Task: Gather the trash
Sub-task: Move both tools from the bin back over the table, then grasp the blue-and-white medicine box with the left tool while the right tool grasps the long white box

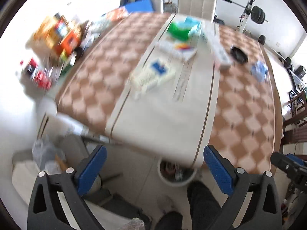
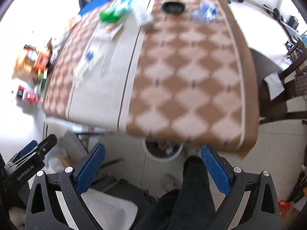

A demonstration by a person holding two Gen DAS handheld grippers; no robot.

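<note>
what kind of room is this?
Probably a lived-in home room that doubles as a gym: a long table with a brown-and-cream checked cloth, a cream padded chair at its far end, and a barbell rack with black weight plates by the wall.

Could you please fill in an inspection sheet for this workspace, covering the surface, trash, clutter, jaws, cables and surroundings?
Surface: table with a checked brown cloth, its near end bare.
Job's things: white bin on the floor below the table's near edge, trash inside; blue crumpled wrapper, green packet and blue-and-white pack on the table.
Clutter: black round dish; boxes on the floor to the left.
Grippers: left gripper and right gripper, jaws wide, nothing between them.
Cables: nothing seen.
Surroundings: chair at the far end, barbell rack, wooden chair.
</note>
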